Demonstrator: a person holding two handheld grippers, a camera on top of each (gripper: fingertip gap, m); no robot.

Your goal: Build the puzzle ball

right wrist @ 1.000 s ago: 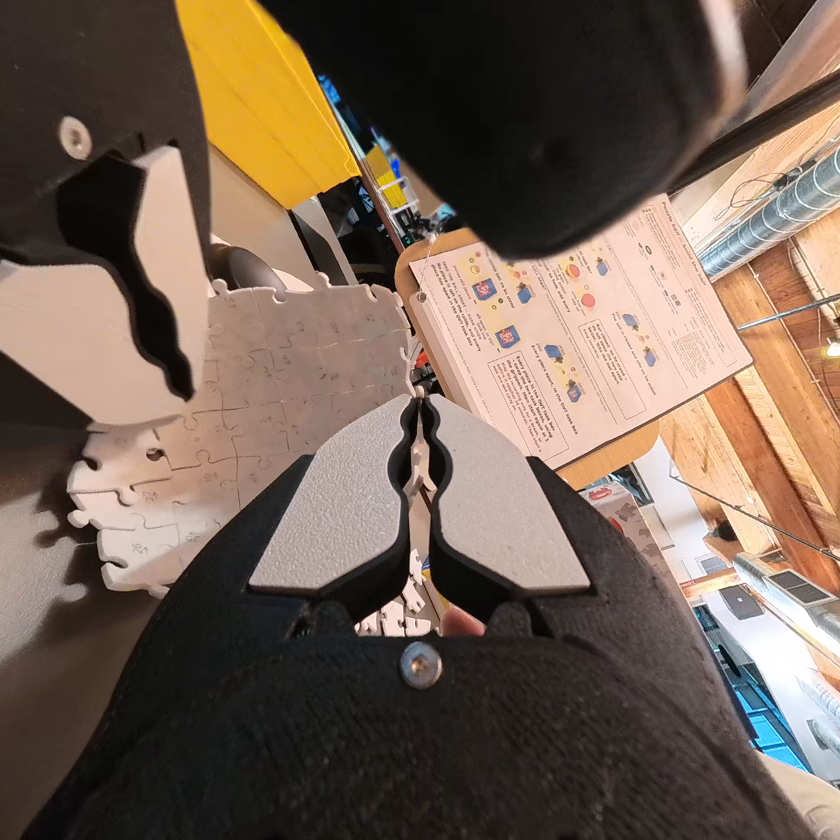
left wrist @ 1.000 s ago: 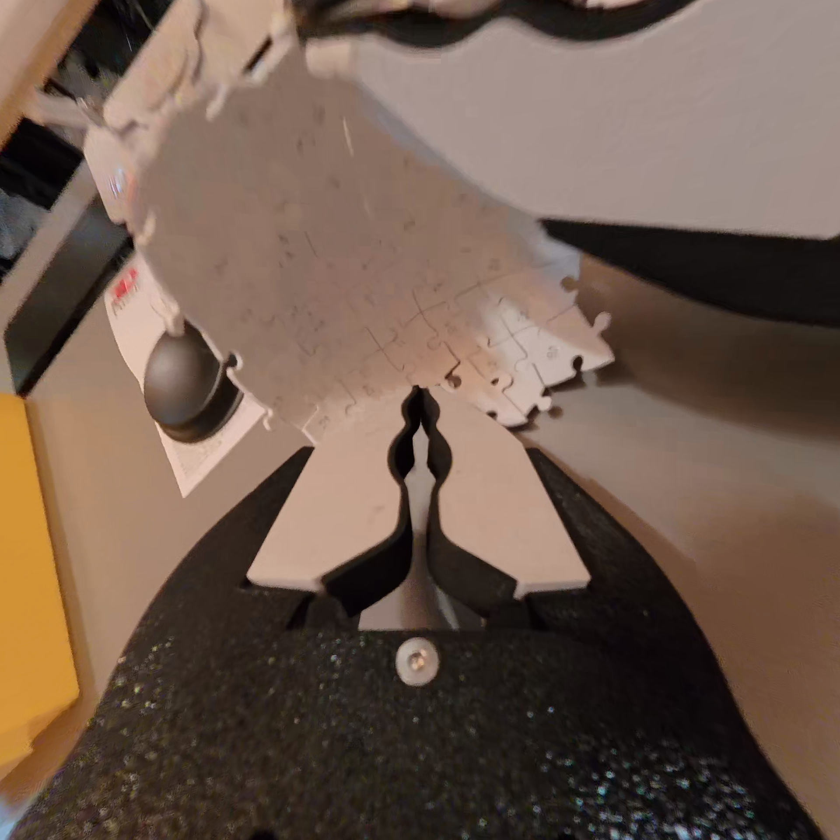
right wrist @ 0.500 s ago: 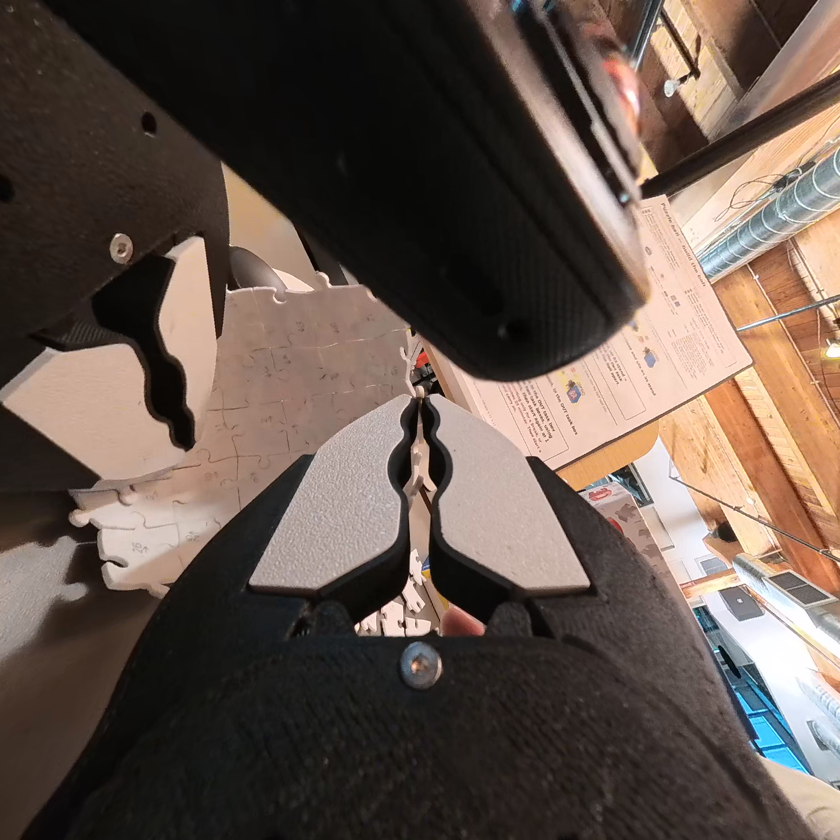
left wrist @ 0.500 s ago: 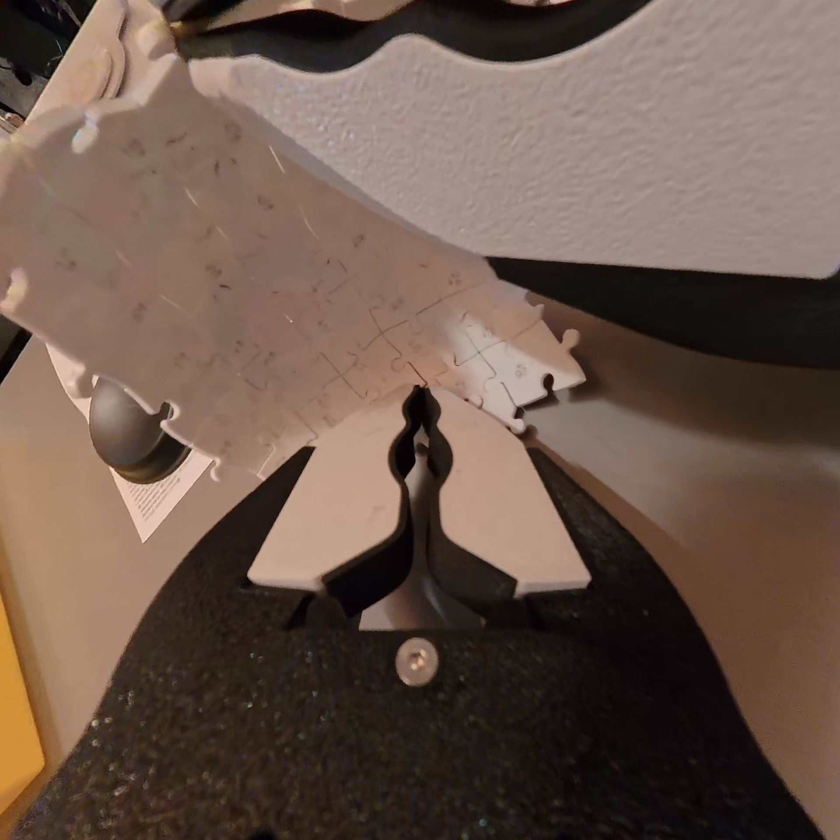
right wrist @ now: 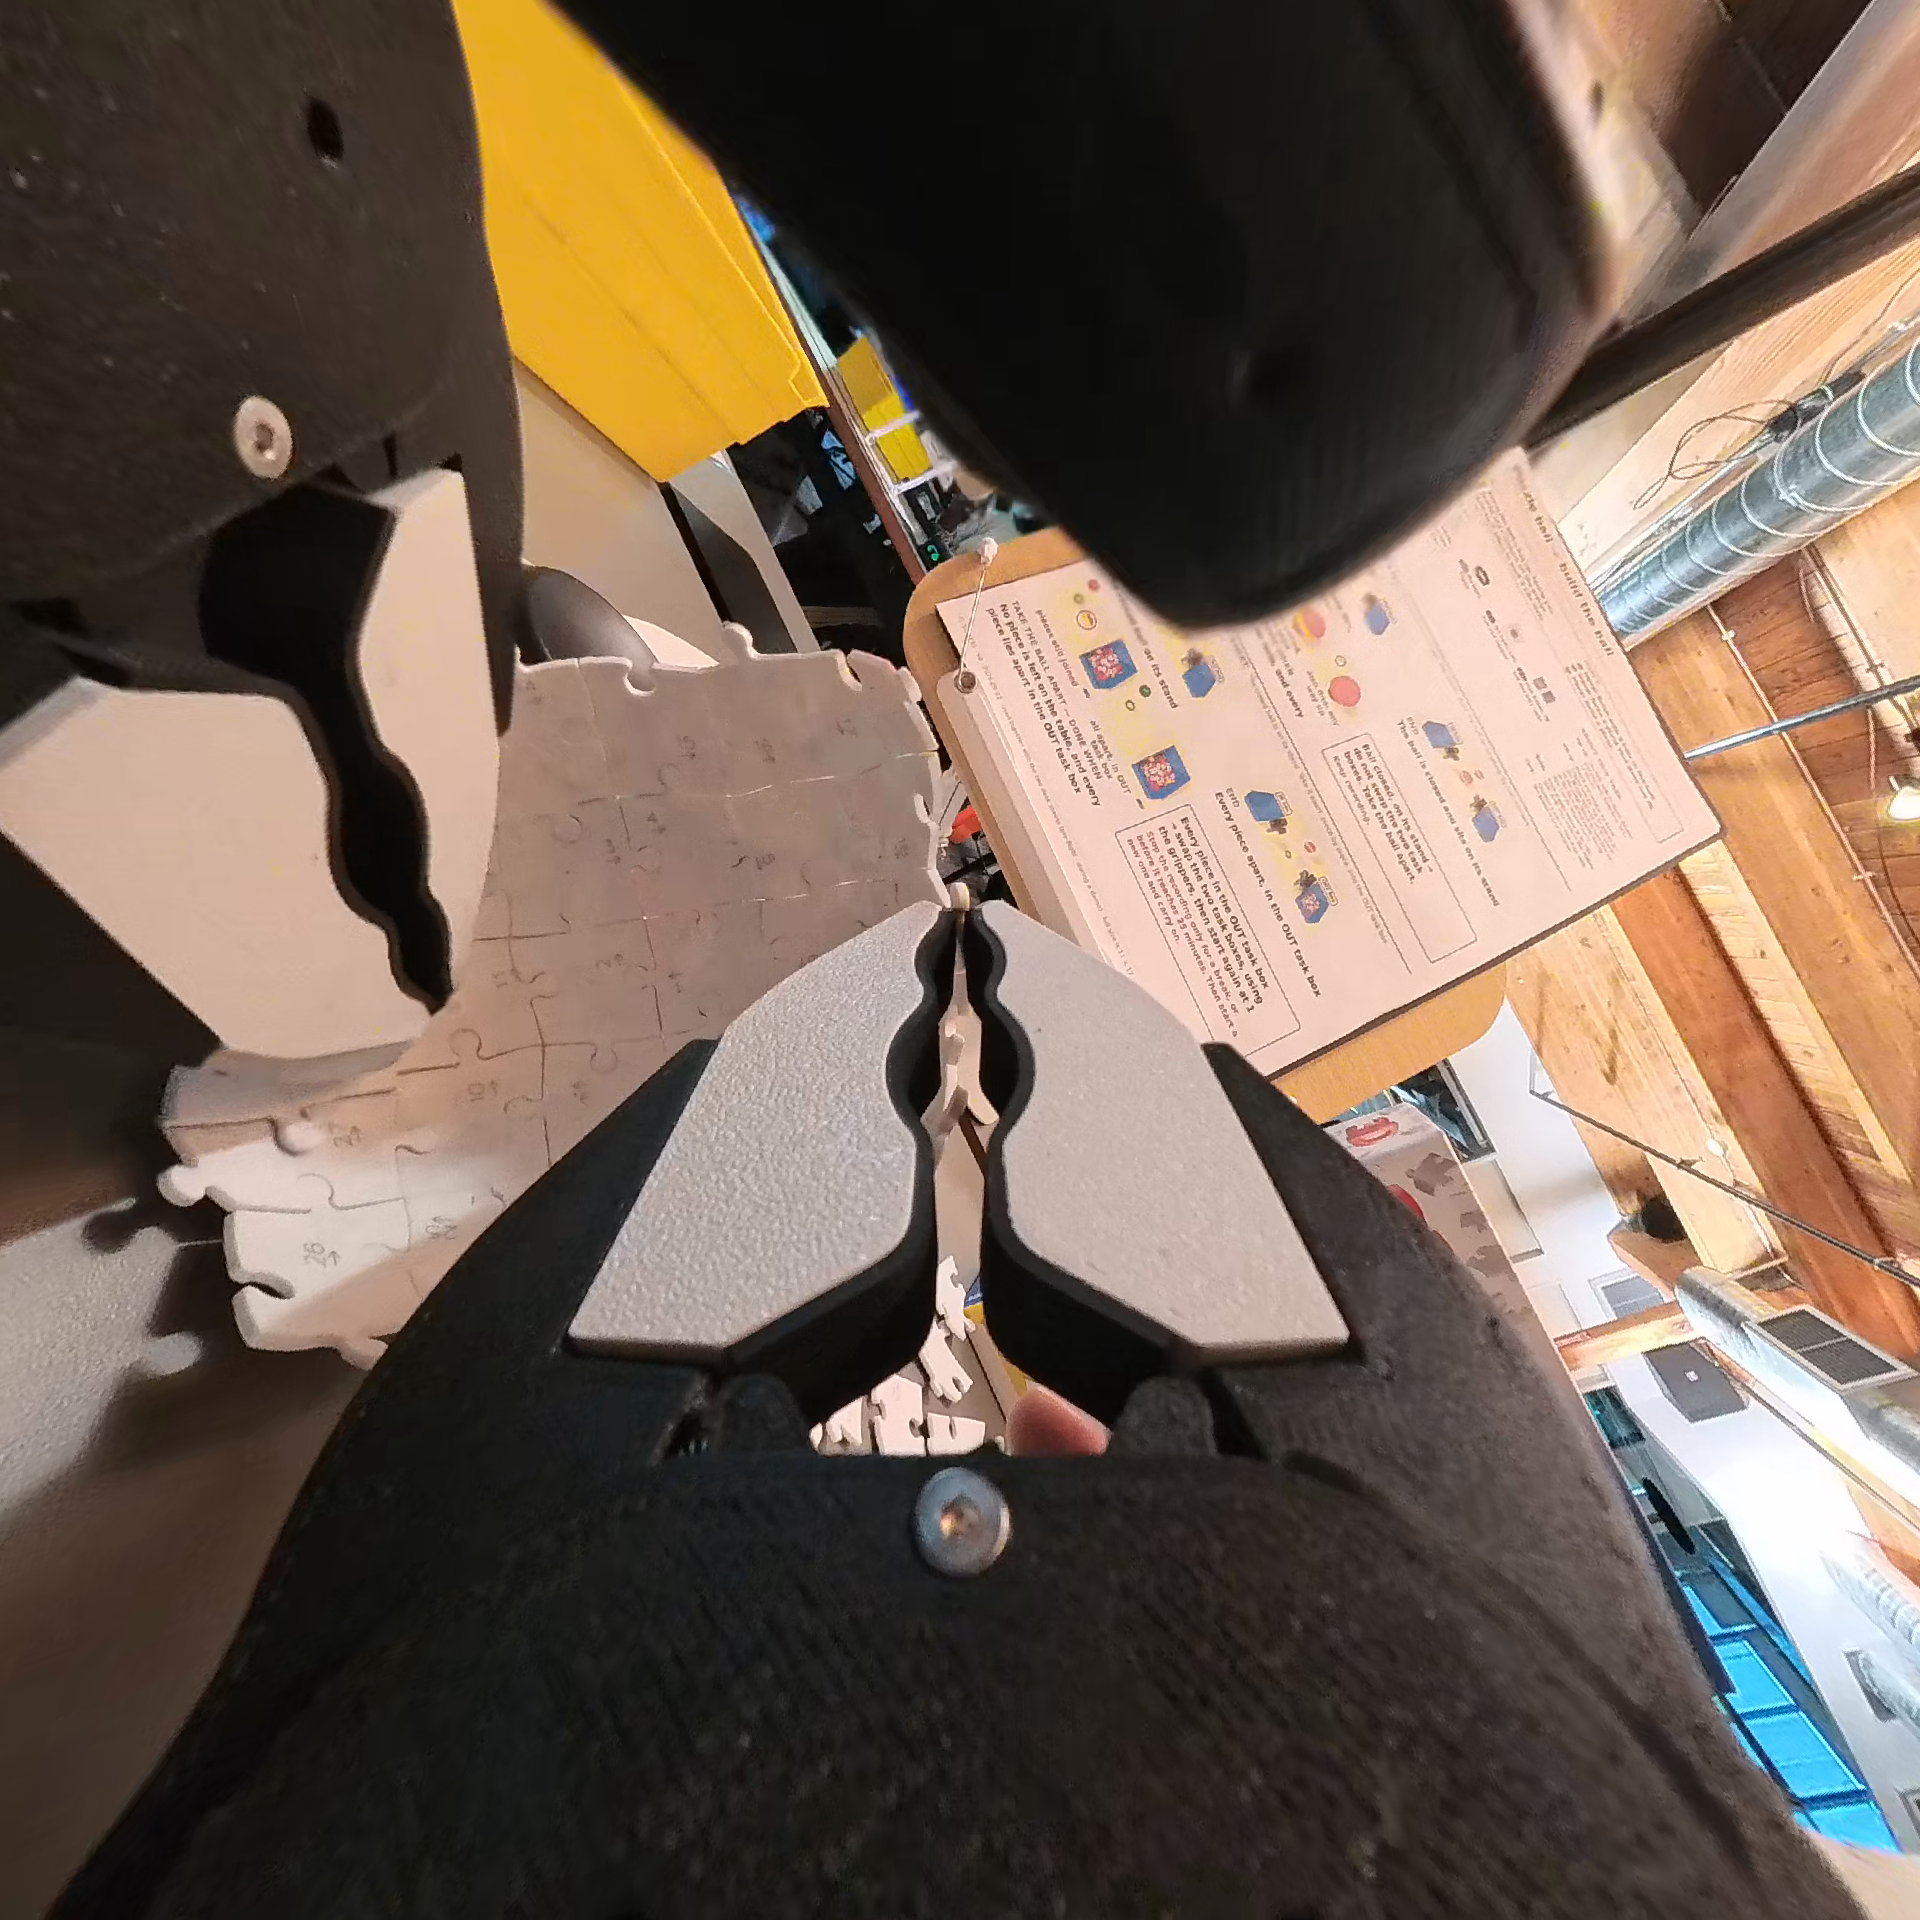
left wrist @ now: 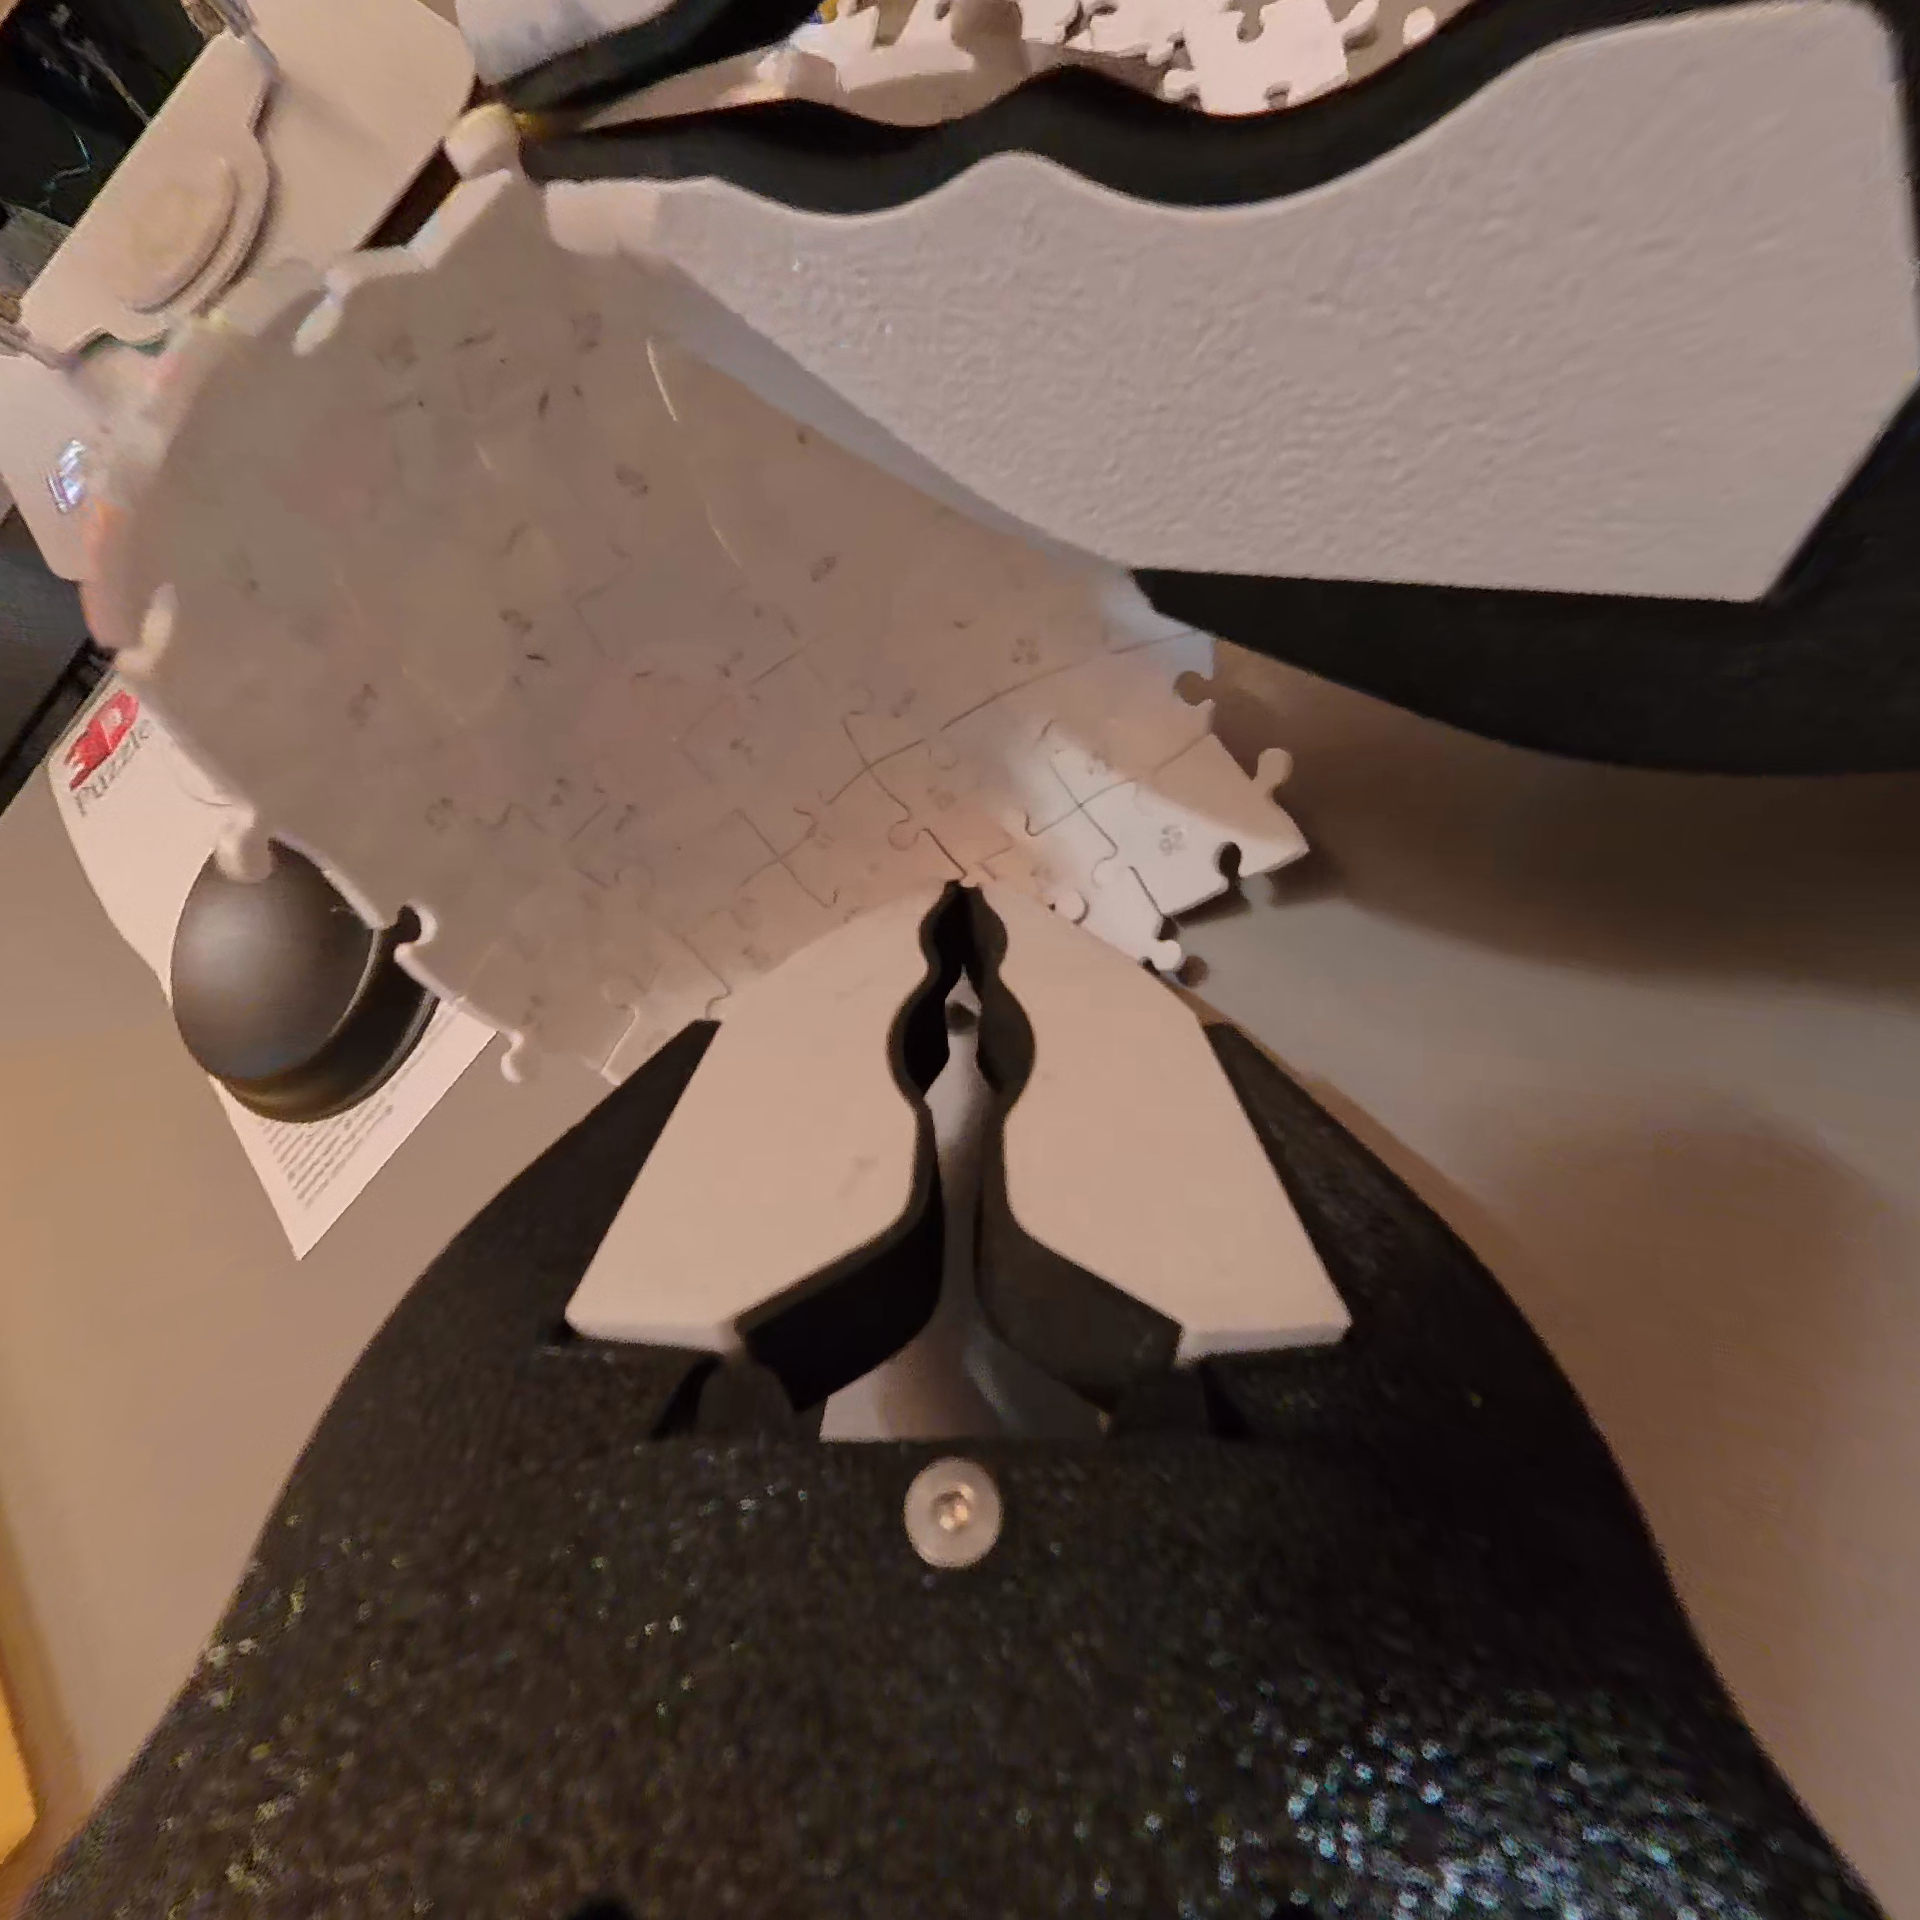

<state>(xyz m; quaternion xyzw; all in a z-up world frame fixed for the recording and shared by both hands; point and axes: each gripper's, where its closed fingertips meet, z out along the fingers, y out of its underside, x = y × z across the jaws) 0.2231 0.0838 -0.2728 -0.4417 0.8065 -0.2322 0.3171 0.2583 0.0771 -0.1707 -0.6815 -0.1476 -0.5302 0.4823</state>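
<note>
A curved white sheet of joined puzzle pieces, a part of the puzzle ball, is held up off the table. My left gripper is shut on its lower edge. My right gripper is shut on a single white puzzle piece, seen edge-on, with its tip at the right edge of the sheet. In the left wrist view the right gripper's grey finger fills the top, close over the sheet. In the right wrist view the left gripper's fingers are at the upper left, on the sheet.
A black dome stand sits on a printed leaflet on the grey table. Loose white pieces lie beyond. A printed instruction board stands behind, with yellow bins to the left. The gap from one gripper's tips to the other's is roughly 10 centimeters.
Both grippers stay shut. The sheet has rocked in the left wrist view, left and back to the right. The left gripper's body has shifted across the top of the right wrist view.
</note>
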